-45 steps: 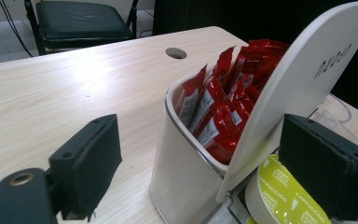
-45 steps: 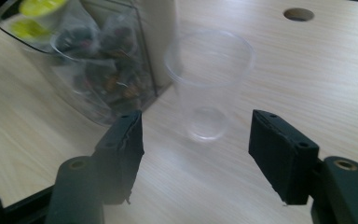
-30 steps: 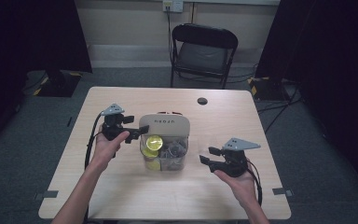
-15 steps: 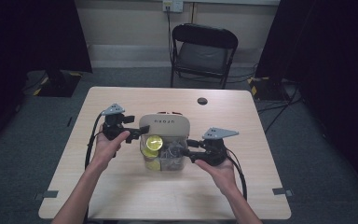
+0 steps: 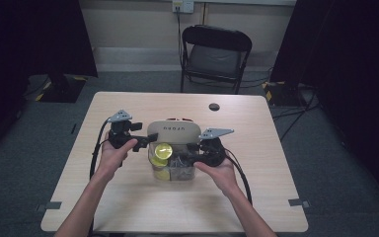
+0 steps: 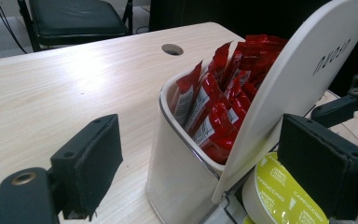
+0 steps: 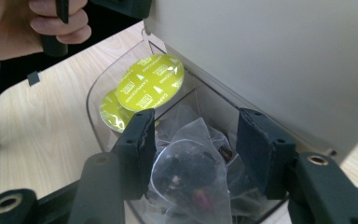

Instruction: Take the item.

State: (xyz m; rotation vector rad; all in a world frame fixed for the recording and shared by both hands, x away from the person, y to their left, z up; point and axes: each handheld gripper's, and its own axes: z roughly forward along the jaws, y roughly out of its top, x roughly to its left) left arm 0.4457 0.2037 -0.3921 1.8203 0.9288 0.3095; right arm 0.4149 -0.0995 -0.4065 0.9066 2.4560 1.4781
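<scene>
Organizer box (image 5: 173, 148) sits mid-table, lid (image 5: 173, 132) tipped up at the far side. Left gripper (image 5: 145, 140) holds the lid's left edge, jaws narrow around it. Right gripper (image 7: 191, 144) hangs over the near right compartment, jaws half open and just opening, nothing clamped; clear tea sachets (image 7: 186, 172) lie directly below between them. Yellow pods (image 7: 151, 88) farther left. Red sachets (image 6: 219, 102) far compartment. Pale wood table (image 5: 128, 207), folding chair (image 5: 216, 54) beyond, dark room.
</scene>
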